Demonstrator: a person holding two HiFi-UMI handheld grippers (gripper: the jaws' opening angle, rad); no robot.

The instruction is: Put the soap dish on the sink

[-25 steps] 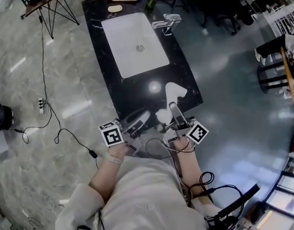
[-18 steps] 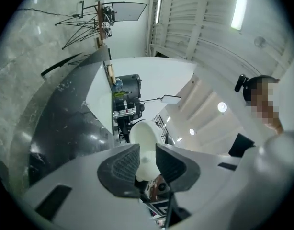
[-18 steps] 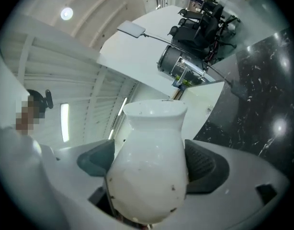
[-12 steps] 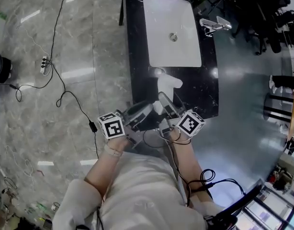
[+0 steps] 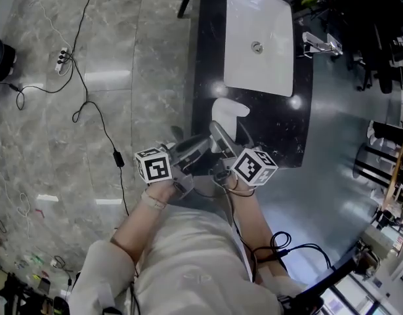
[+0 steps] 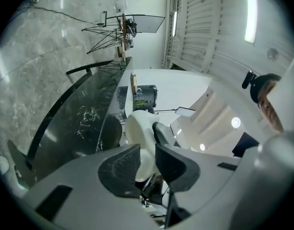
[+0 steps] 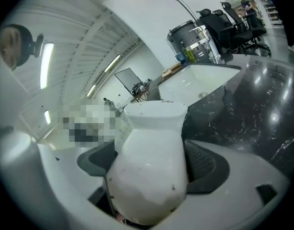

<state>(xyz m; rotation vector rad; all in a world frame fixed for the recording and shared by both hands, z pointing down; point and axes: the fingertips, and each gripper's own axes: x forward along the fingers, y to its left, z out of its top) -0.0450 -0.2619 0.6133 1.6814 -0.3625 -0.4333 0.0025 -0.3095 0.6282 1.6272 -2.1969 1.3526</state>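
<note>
The white soap dish (image 5: 229, 109) hangs over the near end of the black marble counter (image 5: 208, 77), short of the white sink basin (image 5: 260, 38). My right gripper (image 5: 218, 131) is shut on it. In the right gripper view the dish (image 7: 152, 143) fills the space between the two pads of the right gripper (image 7: 152, 164), with the basin (image 7: 199, 78) beyond. My left gripper (image 5: 196, 144) sits just left of the right one. In the left gripper view the left gripper (image 6: 147, 162) has its pads nearly together with nothing between, and the dish (image 6: 136, 128) shows beyond them.
A chrome faucet (image 5: 319, 43) stands at the basin's right side. Cables and a power strip (image 5: 60, 61) lie on the marble floor to the left. Dark chairs crowd the top right. A green bottle (image 7: 190, 55) and a dark canister (image 7: 185, 35) stand behind the basin.
The head view has swung, so the counter and basin now lie further right in the frame. Both grippers stay close together, the right one still holding the dish over the counter's near end.
</note>
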